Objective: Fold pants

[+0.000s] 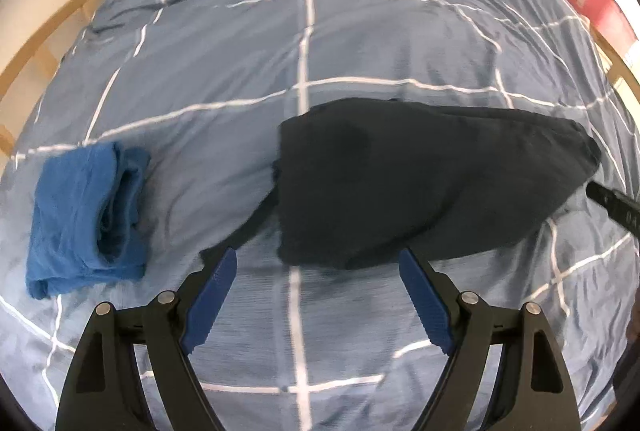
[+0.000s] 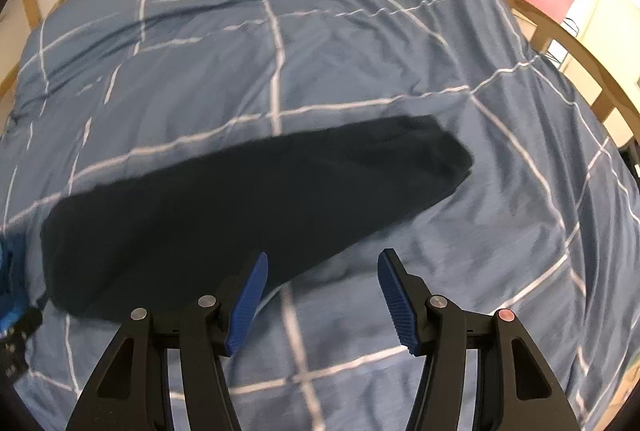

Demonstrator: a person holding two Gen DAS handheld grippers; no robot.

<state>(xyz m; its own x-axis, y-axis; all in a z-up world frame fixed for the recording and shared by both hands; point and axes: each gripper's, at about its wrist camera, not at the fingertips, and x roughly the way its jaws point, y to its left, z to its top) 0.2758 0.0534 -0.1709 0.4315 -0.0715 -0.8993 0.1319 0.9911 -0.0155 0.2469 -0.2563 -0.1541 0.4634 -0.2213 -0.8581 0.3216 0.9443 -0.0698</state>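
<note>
While hovering over the bed cover, spreading wide and gripping nothing: left claw. Lying flat just ahead of its fingertips and stretching off to the right, dark pants. Sitting off to the left, folded blue cloth. Also gaping wide and holding nothing, right claw, with the pants lying ahead and left, touching the left fingertip.

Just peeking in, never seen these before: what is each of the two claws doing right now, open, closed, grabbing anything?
Left gripper: open, holding nothing, just short of the dark pants.
Right gripper: open, holding nothing, at the pants' near edge.
</note>
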